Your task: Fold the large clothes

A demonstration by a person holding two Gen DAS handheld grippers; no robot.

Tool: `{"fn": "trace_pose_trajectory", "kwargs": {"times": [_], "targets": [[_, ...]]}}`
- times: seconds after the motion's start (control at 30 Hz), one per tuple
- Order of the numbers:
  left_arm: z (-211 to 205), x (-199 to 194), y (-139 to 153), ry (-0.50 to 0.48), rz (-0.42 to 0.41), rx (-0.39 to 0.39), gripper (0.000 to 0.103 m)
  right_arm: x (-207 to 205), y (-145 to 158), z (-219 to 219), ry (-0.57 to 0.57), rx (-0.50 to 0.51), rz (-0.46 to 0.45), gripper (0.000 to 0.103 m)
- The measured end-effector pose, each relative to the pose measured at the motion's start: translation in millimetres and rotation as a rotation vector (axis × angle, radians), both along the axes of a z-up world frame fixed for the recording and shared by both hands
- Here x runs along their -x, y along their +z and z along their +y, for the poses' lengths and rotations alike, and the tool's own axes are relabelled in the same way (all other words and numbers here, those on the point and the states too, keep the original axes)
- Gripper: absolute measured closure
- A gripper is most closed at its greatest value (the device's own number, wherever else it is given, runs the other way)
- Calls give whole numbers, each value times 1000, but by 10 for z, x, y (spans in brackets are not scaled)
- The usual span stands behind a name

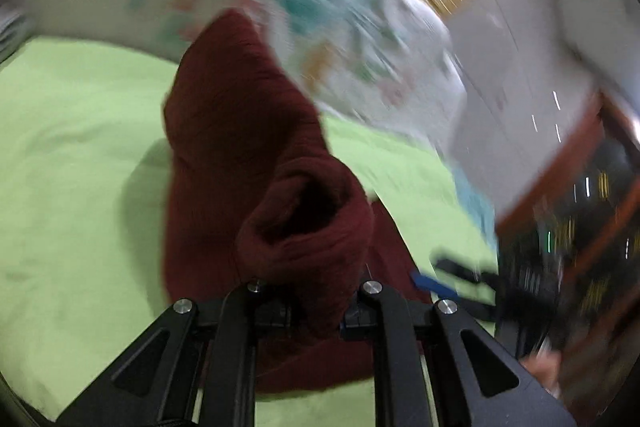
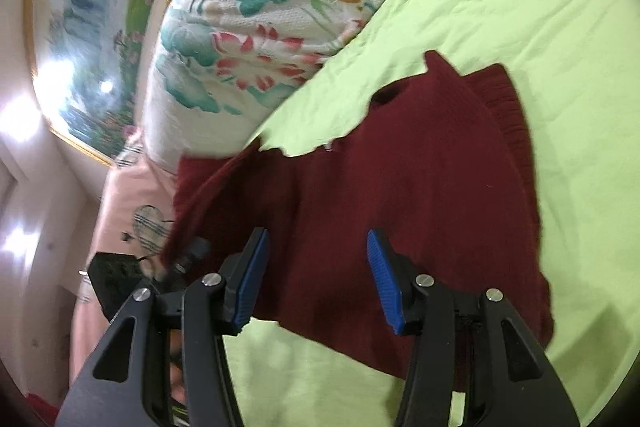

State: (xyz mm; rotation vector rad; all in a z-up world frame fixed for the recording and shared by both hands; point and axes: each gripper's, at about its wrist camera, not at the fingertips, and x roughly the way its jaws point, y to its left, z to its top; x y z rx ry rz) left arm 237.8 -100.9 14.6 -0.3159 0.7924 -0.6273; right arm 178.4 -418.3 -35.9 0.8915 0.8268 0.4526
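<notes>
A dark red knitted sweater lies spread on the light green bedsheet, below a white quilt with teal and pink flowers. The left gripper is clamped on a bunched fold of the sweater, lifted off the sheet. The right gripper hovers over the sweater's near edge, blue pads parted, holding nothing.
</notes>
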Motion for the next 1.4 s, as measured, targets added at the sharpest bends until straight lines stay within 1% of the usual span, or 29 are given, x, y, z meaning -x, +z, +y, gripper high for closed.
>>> {"fn": "trace_pose_trajectory", "kwargs": {"times": [0.03,0.07,0.1,0.17,0.2,0.27,0.3,0.33,0.4,0.47,0.53,0.57,0.63,0.67,0.7,0.77,0.87,0.93,1.0,1.03,1.07,1.13,1.17,1.23,1.3,1.4], "targets": [[-144,19,-72,-28,6,-30,90,-55,-6,13,19,-16,6,47],[-230,-2,-160,-44,29,-39,90,-110,-14,38,40,-24,14,41],[-281,-38,-261,-52,64,-37,91,-158,-19,70,52,-16,24,39],[-301,-111,-463,-52,134,-21,91,-258,-38,175,95,-5,41,38],[-293,-116,-501,-50,142,-18,91,-294,-47,215,112,-5,48,37],[-253,-103,-497,-49,133,-12,91,-385,-62,316,151,-1,57,35],[-243,-102,-471,-50,124,-12,91,-461,-79,389,178,-1,64,31],[-237,-97,-455,-52,116,-11,91,-523,-106,432,193,-3,77,30],[-240,-95,-415,-58,98,-9,91,-677,-170,531,209,-1,109,29],[-222,-50,-377,-62,81,-10,91,-847,-239,642,241,-22,132,28],[-236,4,-373,-70,71,-25,91,-1031,-309,753,254,-21,156,28],[-245,10,-375,-73,67,-36,91,-1110,-351,796,254,-7,171,29],[-281,41,-380,-83,59,-60,91,-1250,-436,841,231,32,204,53],[-306,57,-381,-88,53,-75,91,-1302,-478,836,218,23,216,77],[-332,67,-376,-90,48,-89,91,-1315,-486,806,212,8,214,84],[-388,138,-298,-100,23,-110,91,-1282,-359,756,208,10,166,86],[-510,252,-143,-132,-14,-95,91,-1123,5,609,210,29,52,87],[-688,316,-48,-163,-31,-77,90,-1004,253,466,207,68,-24,87],[-863,353,-37,-191,-31,-74,89,-894,375,286,196,118,-70,87],[-1019,353,-96,-210,-15,-88,88,-871,362,190,183,138,-67,87],[-1117,343,-162,-224,0,-100,88,-860,294,82,164,154,-44,87],[-1317,315,-351,-253,45,-129,88,-844,46,-142,116,188,28,87],[-1410,314,-452,-274,71,-137,88,-820,-142,-261,90,193,77,87],[-1514,351,-516,-291,78,-151,88,-782,-362,-387,64,164,123,87],[-1581,404,-488,-301,66,-155,88,-747,-392,-464,58,135,107,87],[-1678,442,-388,-309,32,-157,87,-766,-215,-474,52,152,49,87]]}}
